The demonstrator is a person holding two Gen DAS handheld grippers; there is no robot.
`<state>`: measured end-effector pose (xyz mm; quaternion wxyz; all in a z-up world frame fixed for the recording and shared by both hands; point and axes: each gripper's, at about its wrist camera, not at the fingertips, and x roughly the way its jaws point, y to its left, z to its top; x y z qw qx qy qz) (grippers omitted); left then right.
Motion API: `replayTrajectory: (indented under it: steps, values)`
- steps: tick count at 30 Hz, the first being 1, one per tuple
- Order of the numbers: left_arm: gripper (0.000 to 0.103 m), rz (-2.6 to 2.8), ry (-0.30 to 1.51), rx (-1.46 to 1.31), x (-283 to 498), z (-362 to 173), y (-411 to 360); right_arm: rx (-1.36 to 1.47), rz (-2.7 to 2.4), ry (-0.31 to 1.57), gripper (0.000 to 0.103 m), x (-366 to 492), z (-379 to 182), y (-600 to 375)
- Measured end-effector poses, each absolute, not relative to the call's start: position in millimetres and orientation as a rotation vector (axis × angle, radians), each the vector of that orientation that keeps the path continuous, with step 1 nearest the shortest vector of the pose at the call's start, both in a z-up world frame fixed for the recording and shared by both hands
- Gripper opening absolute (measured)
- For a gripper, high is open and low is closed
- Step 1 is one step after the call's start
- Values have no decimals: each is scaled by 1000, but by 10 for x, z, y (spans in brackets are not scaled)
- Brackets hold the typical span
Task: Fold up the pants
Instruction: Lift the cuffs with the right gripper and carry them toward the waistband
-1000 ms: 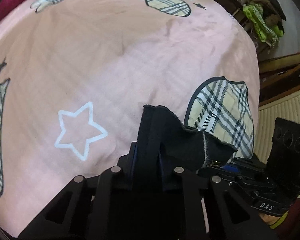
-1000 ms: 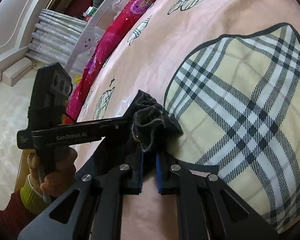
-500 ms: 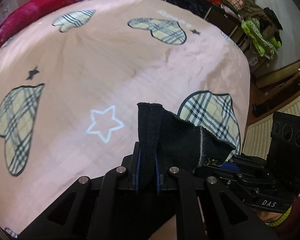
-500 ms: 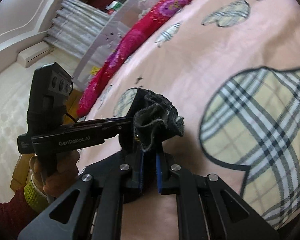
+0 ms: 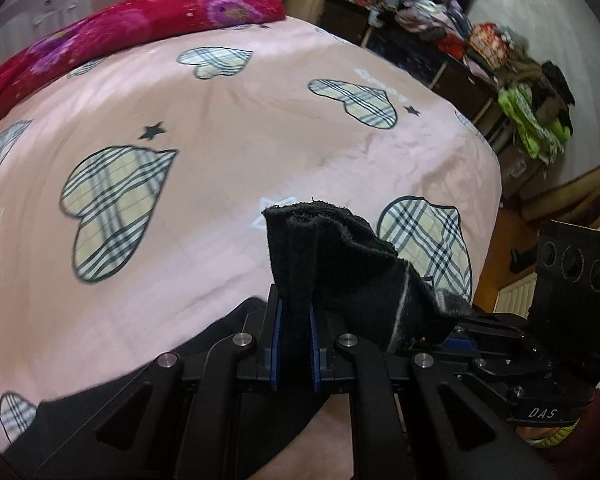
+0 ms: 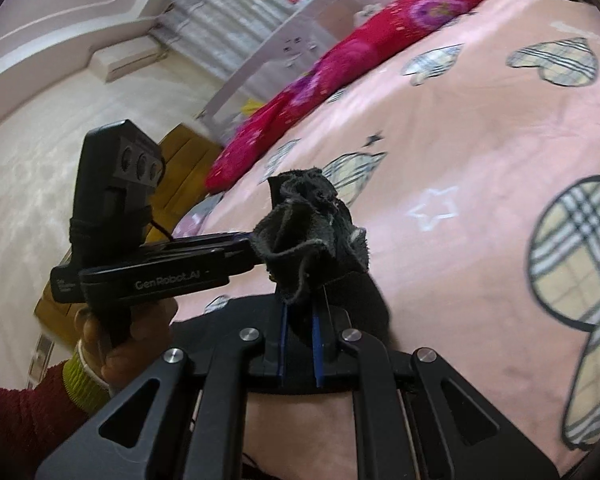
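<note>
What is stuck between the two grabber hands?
A short span of the black pants bridges the left gripper and the right gripper, both clamped on it. Both wrist views show it.

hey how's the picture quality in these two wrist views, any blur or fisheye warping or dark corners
Left wrist view: strong fisheye bulge curves the pink bedsheet; corners vignette to black; the black pants in the left gripper look fairly sharp, the clothes pile softer. Right wrist view: same warping and dark corners; motion smear on the red pillow; pants edge in the right gripper is clear.
</note>
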<state>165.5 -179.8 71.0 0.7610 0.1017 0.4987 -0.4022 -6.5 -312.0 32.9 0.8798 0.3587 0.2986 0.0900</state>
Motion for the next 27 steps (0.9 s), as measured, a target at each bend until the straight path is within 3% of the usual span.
replayTrajectory:
  steps: [13,27]
  values:
    - [10,-751,1099,91,1594,557,-791,655,373,731,11,412,248,-2453]
    - [9,-624,1168,48,1671,57,-272,602,446,894,11,893,-198,-2042]
